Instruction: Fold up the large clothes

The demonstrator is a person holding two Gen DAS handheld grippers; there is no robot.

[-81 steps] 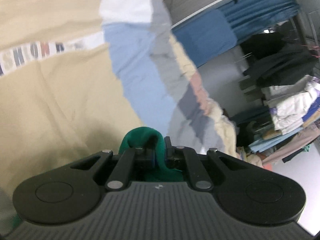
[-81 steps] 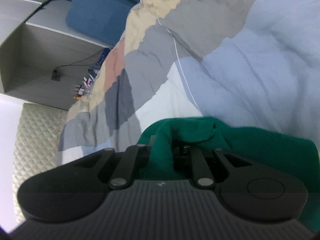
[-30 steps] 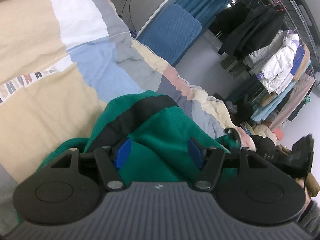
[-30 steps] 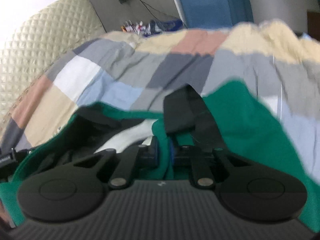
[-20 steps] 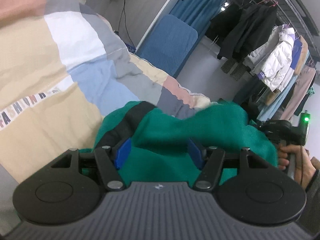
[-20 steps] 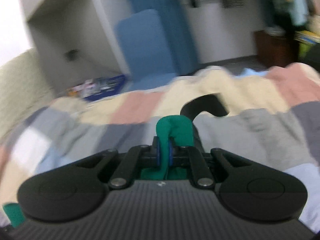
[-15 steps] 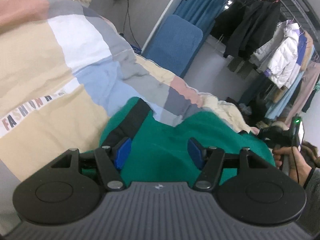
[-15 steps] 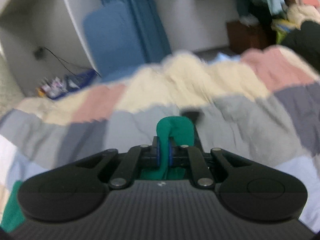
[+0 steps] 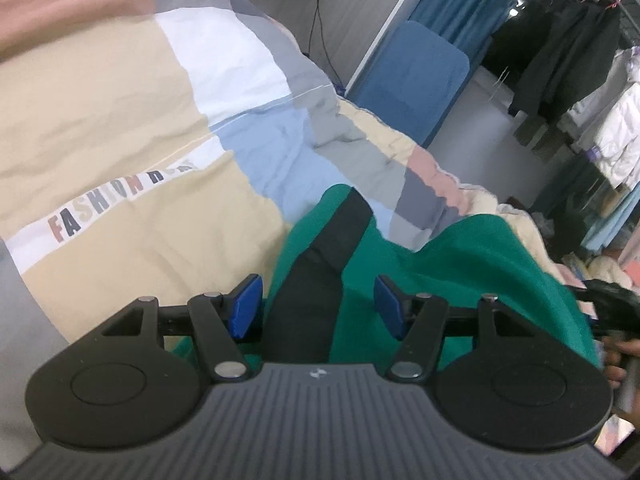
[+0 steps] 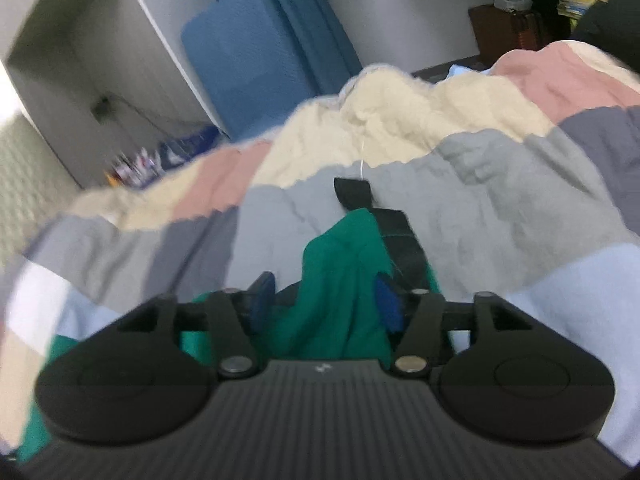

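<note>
A bed fills most of both views, covered by a patchwork quilt [image 9: 120, 128] in beige, white, pale blue, grey and pink blocks, with a white strip printed "FASHION". Beyond it stand a grey wall, a blue curtain [image 9: 460, 4] and a blue padded panel [image 9: 420, 80]; a rack of hanging coats [image 9: 568, 52] shows at the far right of the left wrist view.

On the quilt lies the green garment [image 9: 460, 272], bunched in soft folds, with a black stripe [image 9: 320, 280] running along it. In the left view it stretches away from the camera toward the upper right. In the right wrist view the garment [image 10: 344, 280] rises in a ridge, the black stripe [image 10: 400, 248] reaching toward the bed's far edge.

The left tongs [image 9: 316, 304] stand released, blue pads apart, fabric beneath them. The right tongs [image 10: 326, 300] are opening, the green fold between the pads, no longer pinched.
</note>
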